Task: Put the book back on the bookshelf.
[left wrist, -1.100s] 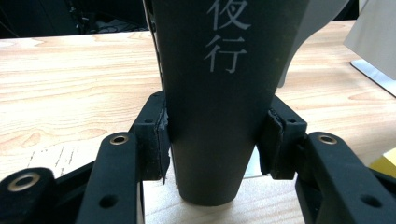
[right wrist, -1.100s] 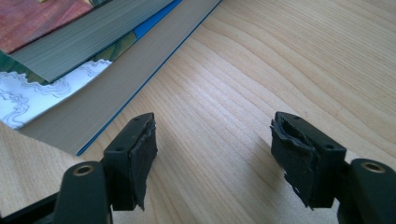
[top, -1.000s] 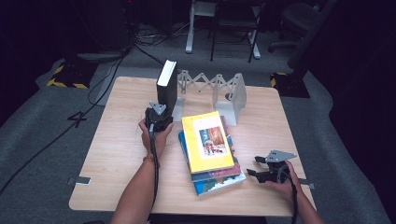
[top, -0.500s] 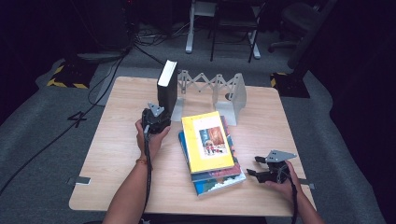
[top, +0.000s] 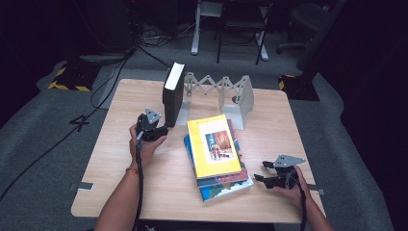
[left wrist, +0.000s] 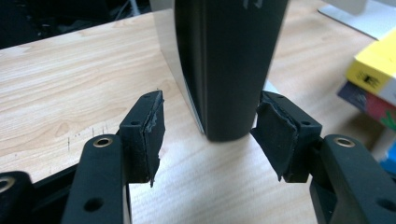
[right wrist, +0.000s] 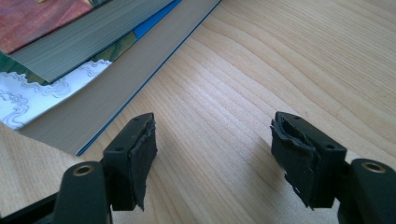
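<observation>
A black book [top: 172,94] stands upright against the left end of a pale folding book rack [top: 219,89]. My left gripper [top: 161,130] sits just in front of its spine, low on the table. Its jaws have just been opening. In the left gripper view the black book [left wrist: 229,65] stands between the parted pads of this gripper [left wrist: 210,133], with a clear gap at the left pad [left wrist: 152,133]. My right gripper [top: 260,172] rests open near the table's front right, and this gripper [right wrist: 215,154] has bare wood between its jaws. A yellow book [top: 213,146] tops a stack.
The stack of books [right wrist: 70,56] lies mid-table, with a blue-edged one at the bottom. The wooden table [top: 120,144] has free room at its left and front. Cables and chair legs lie on the dark floor behind it.
My left gripper has drawn back from the black book, toward the left and the near side, with wider jaws. The book stays standing. The right hand has not moved.
</observation>
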Tool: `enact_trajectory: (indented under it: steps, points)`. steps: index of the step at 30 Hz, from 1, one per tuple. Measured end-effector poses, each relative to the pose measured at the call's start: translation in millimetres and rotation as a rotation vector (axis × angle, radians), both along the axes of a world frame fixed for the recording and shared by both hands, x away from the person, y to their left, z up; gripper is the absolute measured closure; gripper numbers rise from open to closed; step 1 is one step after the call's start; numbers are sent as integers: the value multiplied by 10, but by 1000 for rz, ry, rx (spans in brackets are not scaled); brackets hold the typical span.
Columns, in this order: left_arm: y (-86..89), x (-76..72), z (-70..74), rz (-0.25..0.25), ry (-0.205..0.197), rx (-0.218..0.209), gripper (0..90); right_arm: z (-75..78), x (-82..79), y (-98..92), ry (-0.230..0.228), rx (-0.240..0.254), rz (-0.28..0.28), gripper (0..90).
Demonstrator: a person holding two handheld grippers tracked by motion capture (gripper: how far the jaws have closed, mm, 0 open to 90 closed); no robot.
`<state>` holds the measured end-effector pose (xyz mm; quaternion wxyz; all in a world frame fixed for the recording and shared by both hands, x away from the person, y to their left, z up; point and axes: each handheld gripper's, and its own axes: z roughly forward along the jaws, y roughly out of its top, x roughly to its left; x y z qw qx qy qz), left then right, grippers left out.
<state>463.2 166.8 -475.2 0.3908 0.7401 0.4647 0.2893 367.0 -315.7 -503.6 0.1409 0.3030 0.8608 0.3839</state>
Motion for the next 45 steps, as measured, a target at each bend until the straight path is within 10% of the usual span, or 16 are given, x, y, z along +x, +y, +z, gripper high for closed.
enact_trajectory:
  steps: [10, 16, 27, 45]
  points:
    - [33, -201, 12, -130, 40, 46, 393, 3, 2, 2, 3, -2, 1, 313]
    - [-58, -379, 2, -266, 80, 149, 378, 15, -1, 11, 0, -13, 6, 314]
    - [-129, -673, -16, -413, 152, 173, 327, 101, -5, -4, -8, -26, 14, 301]
    - [-308, -1180, -188, -537, 219, 230, 255, 771, -49, 175, -68, 43, 102, 322]
